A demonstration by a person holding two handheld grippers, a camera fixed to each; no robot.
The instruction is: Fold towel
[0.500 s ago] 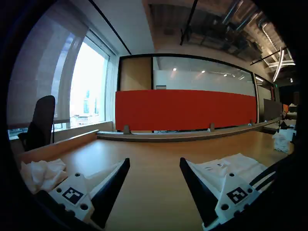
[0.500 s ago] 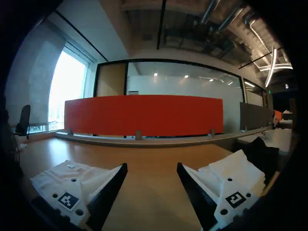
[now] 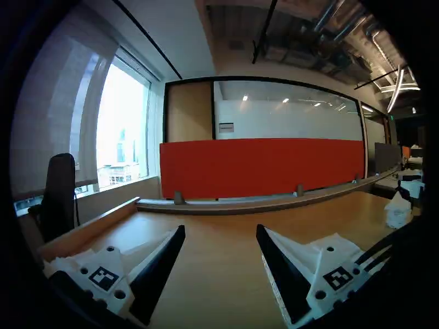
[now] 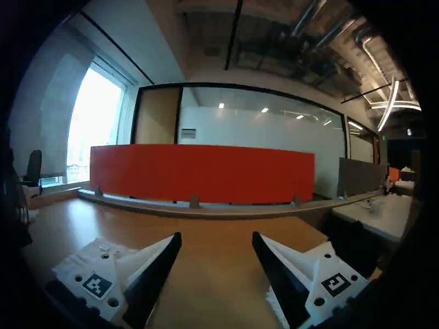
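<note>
The left tool (image 3: 219, 227) is spread, with only bare wood between its two fingers; the right tool (image 4: 215, 234) is spread in the same way and pinches nothing; both look level along the table (image 3: 219, 285).

The towel (image 4: 82, 255) is white and lies flat on the table, low at the left of the right gripper view, partly behind that tool's finger; a little white cloth shows also under the other finger, and I cannot tell if it is the same piece. In the left gripper view more white cloth (image 3: 61, 263) lies low at the left, beside the finger.

I judge the towel to be thin, light and limp; it will sag and drape when lifted, and it will not keep a shape by itself; a pinch at a corner or along a hem, one corner for each tool, should hold it well. The wood looks smooth, so the cloth may slide when dragged.

Behind the table stands a red screen (image 3: 263, 167); at the left are a bright window (image 3: 120, 142) and a dark office chair (image 3: 57, 192); a glass wall and open ceiling pipes are above.
</note>
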